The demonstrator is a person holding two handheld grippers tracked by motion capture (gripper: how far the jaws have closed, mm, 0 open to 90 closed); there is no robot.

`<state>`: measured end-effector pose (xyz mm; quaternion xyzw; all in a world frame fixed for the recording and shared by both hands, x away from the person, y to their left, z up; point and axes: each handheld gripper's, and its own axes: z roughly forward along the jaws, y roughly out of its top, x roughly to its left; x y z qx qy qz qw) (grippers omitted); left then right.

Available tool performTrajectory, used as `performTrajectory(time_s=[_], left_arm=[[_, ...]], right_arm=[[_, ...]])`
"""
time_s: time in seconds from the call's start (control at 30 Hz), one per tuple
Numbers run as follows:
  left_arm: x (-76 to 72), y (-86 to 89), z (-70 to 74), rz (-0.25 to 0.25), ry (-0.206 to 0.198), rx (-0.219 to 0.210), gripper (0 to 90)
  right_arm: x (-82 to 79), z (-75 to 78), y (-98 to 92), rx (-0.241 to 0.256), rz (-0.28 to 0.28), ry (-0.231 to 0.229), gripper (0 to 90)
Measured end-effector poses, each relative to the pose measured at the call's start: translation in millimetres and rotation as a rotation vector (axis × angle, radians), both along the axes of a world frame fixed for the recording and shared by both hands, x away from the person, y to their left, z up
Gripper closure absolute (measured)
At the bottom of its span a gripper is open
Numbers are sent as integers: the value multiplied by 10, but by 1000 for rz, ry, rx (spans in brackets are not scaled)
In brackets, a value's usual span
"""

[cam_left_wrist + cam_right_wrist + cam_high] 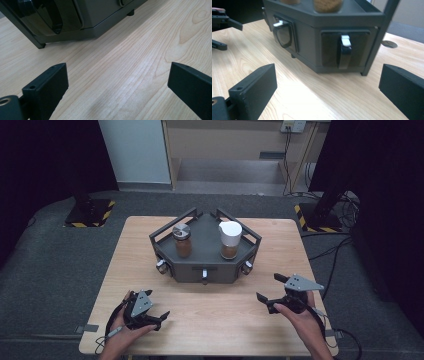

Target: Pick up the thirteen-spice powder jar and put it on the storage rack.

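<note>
We are holding our left gripper [159, 316] and right gripper [267, 295] near the dark grey six-sided metal rack [205, 265], both with jaws wide apart and empty. On the rack, the brown-filled jar with a silver lid [182, 241] and the white-capped jar [230, 240] are standing untouched; everything seems still ahead. The right gripper view is showing a white-tipped latch [345, 50] on the rack's side.

Wood table [140, 245] on grey carpet [60, 255], dark curtains [45, 155], beige wall [220, 142] w/ socket [293, 125]
</note>
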<state>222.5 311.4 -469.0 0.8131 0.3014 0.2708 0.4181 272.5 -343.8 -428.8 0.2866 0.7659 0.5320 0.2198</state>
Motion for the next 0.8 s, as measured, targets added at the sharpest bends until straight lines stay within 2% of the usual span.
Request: performTrajectory(time_s=[0.3, 0.63, 0.8], left_arm=[[2, 6, -9, 7, 0, -12, 26], [-15, 2, -20, 18, -5, -22, 25], [-36, 6, -16, 27, -13, -24, 25]], right_arm=[[-82, -216, -95, -2, -29, 17, 21], [-214, -393, -151, -1, -111, 16, 21], [-268, -476, -153, -3, -124, 17, 22]])
